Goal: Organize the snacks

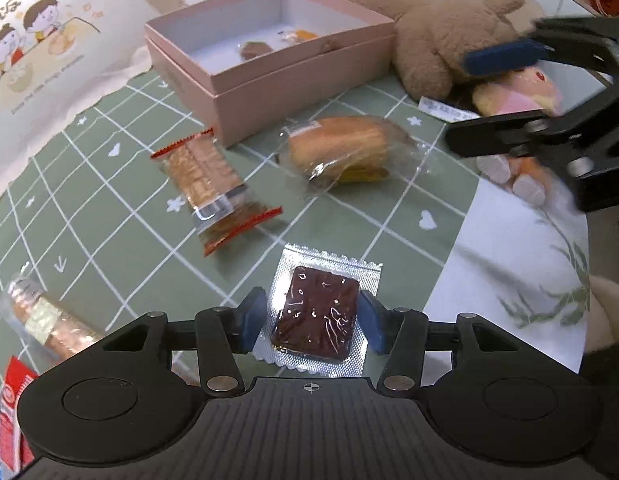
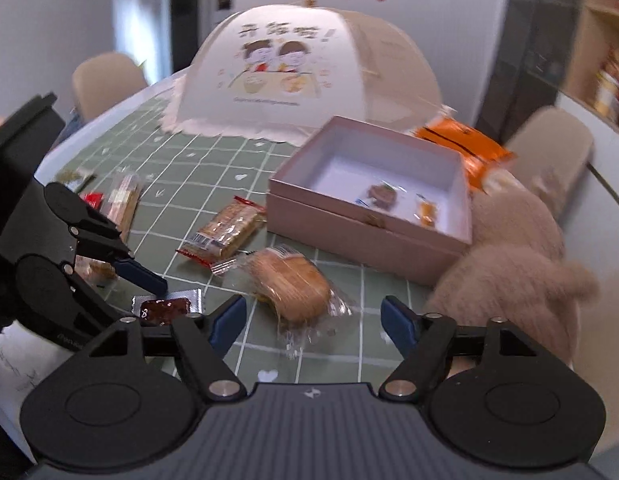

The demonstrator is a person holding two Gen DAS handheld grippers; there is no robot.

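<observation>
1. The left gripper (image 1: 315, 322) tilts steeply down at the green checked cloth (image 1: 109, 216); the right gripper (image 2: 313, 320) leans in more shallowly.
2. The dark brown snack packet (image 1: 315, 316) lies between the left pads, low in the frame's centre; the wrapped bread (image 2: 289, 284) sits just beyond the right fingertips, the pink box (image 2: 369, 216) behind it.
3. Left jaws flank the packet, whether pressing it I cannot tell; right jaws stand wide, empty.

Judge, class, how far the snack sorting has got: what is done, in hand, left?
Done: two small snacks lie in the pink box. In hand: the left gripper straddles the dark foil-packed square, apparently not yet pinched; the right gripper, open, points at the wrapped bun. Left: the cracker pack and packets at the table's far side.
</observation>
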